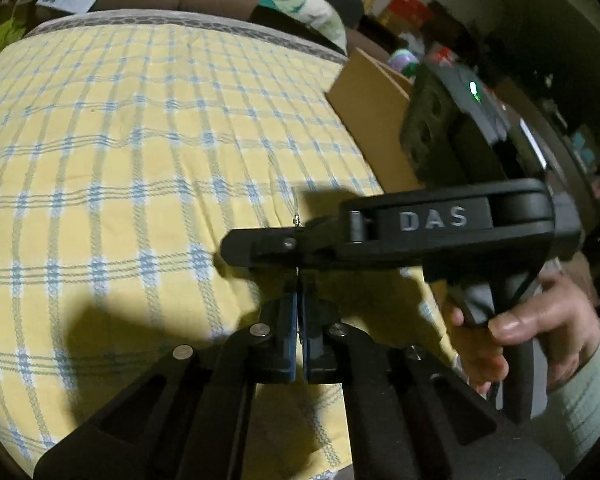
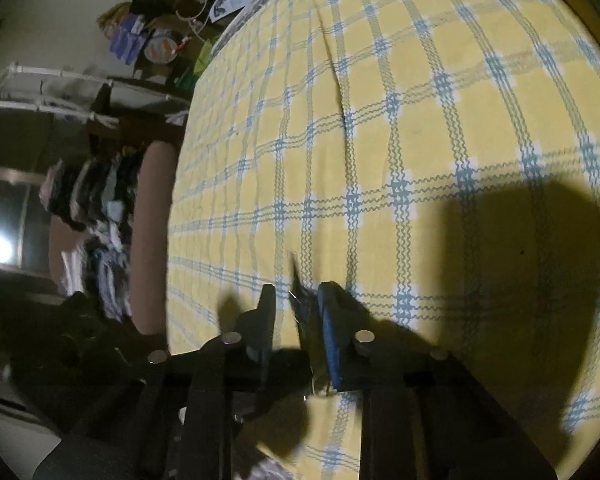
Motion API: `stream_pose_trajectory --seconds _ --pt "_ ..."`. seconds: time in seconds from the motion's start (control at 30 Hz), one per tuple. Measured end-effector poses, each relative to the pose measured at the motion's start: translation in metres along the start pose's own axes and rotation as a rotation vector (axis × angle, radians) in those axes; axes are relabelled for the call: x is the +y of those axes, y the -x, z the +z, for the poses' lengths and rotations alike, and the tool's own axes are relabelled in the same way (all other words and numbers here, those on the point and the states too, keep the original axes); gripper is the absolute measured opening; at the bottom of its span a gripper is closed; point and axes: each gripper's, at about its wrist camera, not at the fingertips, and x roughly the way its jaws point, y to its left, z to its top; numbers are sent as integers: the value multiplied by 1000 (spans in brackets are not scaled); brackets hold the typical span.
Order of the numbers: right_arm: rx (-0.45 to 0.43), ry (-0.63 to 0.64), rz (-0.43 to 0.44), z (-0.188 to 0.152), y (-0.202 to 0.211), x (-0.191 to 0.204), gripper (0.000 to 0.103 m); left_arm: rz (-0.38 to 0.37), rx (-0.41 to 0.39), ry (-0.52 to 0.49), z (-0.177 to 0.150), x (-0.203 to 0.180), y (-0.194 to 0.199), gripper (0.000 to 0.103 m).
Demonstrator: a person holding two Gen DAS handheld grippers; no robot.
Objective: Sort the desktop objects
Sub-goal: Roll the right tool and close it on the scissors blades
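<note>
- Left gripper (image 1: 298, 320), in its own wrist view, sits low and centre with its blue pads pressed flat together; only a hairline pale seam shows between them, and what lies in it cannot be told.
- "DAS" (image 1: 434, 219) is the only readable writing, in raised pale letters on the side of the right gripper (image 1: 240, 246), which crosses the view sideways just above the left one's pads, nose to the left.
- A hand (image 1: 536, 332) in a pale sleeve grips the right gripper's handle at the right edge.
- A small metal tip (image 1: 297, 221) pokes up just above the right gripper's nose, in line with the seam below.
- Behind lie a yellow checked cloth (image 1: 120, 160) and, at its right edge, a cardboard box (image 1: 372, 120).
- In the right wrist view a thin dark object (image 2: 297, 284) stands between the right gripper's fingers (image 2: 266, 312).
- Its long axis runs along the fingers, up and away from the camera, with the pointed end uppermost and leaning slightly left.
- It lies close to the right blue pad, with cloth showing between it and the left finger; whether both pads press on it cannot be told through the blur.
- The cloth fills the rest of that view, with heavy shadow at the right.
</note>
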Motion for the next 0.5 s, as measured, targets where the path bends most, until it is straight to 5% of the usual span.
stream_pose_trajectory --seconds 0.1,0.23,0.5 --pt "4 72 -75 0 -1 10 5 55 8 -26 0 -3 -2 3" --pt "-9 117 -118 -4 -2 15 4 78 16 -39 -1 -4 -8 5" --pt "-18 94 -45 -13 4 17 8 49 -7 -9 3 -2 -3 0"
